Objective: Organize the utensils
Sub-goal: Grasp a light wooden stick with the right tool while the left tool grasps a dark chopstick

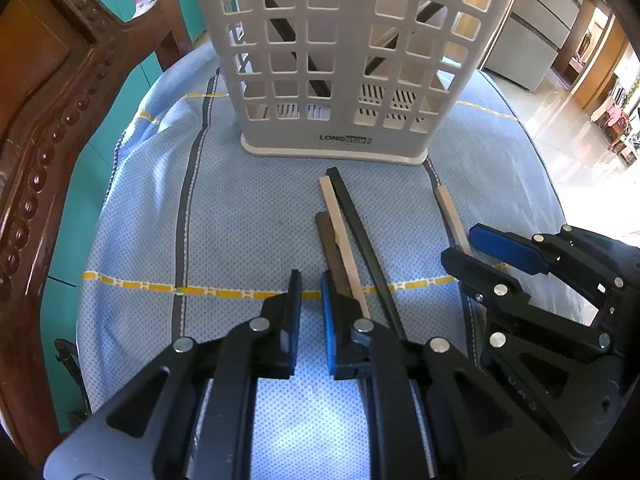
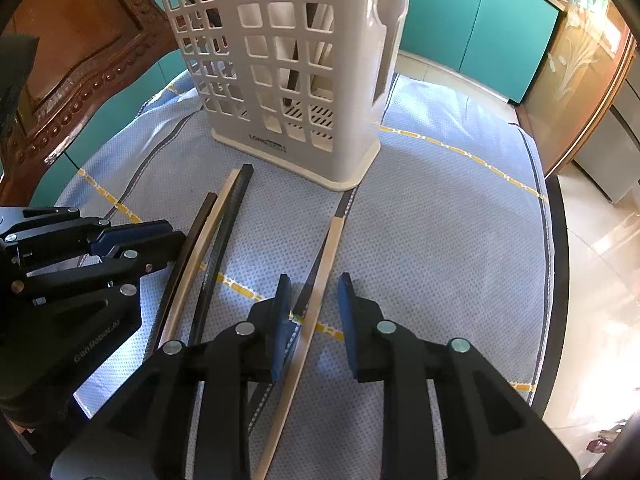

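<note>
A white basket with square holes stands upright on a blue cloth. It has two sides inside, and dark sticks lean in it. One black stick shows through the holes.

In front of the basket, four sticks lie flat on the cloth. Three lie close together — a long black stick, a light wooden stick right next to it, and a short dark stick on the far side of the wooden one. The fourth, another light wooden stick, lies apart from them, further from the carved wooden chair that stands beside the basket.

The left gripper is in front of the basket, low over the cloth. Its fingers are a little apart and hold nothing — the three close sticks lie just beside it.

The right gripper is also in front of the basket. Its fingers are wide apart, one on each side of the lone wooden stick, not squeezing it.
</note>
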Tool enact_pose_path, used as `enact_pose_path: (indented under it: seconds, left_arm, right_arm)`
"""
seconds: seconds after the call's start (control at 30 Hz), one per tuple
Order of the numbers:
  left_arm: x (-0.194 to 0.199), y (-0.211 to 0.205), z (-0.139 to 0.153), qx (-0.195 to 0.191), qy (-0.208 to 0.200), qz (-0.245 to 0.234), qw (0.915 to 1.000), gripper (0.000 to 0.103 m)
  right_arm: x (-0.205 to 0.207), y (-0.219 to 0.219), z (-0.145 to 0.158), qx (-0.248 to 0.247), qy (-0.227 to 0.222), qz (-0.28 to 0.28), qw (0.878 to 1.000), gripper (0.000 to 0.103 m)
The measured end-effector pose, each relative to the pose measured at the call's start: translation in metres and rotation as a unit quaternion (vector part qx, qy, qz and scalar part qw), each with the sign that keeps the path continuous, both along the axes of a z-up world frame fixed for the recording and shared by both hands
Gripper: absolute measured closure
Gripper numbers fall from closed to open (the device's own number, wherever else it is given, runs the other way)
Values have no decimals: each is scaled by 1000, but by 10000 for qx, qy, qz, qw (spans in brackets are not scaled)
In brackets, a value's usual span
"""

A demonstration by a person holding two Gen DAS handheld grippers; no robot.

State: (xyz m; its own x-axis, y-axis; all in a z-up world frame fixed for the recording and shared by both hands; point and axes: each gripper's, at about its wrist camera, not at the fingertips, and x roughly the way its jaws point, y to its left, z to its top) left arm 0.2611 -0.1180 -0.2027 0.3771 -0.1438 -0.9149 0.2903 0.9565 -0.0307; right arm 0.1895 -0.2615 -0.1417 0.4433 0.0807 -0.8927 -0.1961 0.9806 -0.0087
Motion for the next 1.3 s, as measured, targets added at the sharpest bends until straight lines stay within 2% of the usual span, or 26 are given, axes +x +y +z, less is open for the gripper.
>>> enact_pose_path:
  seconds: [0.2,0.57,0.6,0.63,0.67,0.7,0.8,0.9,1.07,1.3]
  left_arm:
    - [-4,-4,1,43,-51,-70,10000,83]
    - [-10,-10,1,130,-128,-83,9998,83]
    - [-9,-10,1,133,-131,-91,9998,83]
    - [-10,-10,0,119,-132,-109,9998,85]
    - [-10,-10,1,118,-132,-128,9998,89]
    - [-9,-10,0,134,-132,-154,9997,94]
    - [-10,-10,0,167,-137,-223,9995,98]
    - [-9,-8,1,158,-120,-263,9995,99]
    - [-7,-1,2,357,-183,-307,9987,99]
    - [-3,2,0,400,-182,-231,9988,99]
  right_arm:
    - [-1,-2,0,11,-4,-3,10000,79]
    - [-1,1,-1,-36,-21,31,10000,79]
    - [-1,2,-1,-29,-18,59,10000,81]
    - [-1,4,-1,-15,-8,103,9999,87]
    - [-2,6,-1,-16,-1,139,9999,91]
    - [-2,7,-1,-17,6,182,9998,92]
    - [-3,7,0,9,49,259,9997,93]
    - [-5,4,1,-56,44,283,9996,93]
    - [-10,-2,7,-552,-163,236,9981,93]
    - [-8,-7,5,-452,-65,150,9988,93]
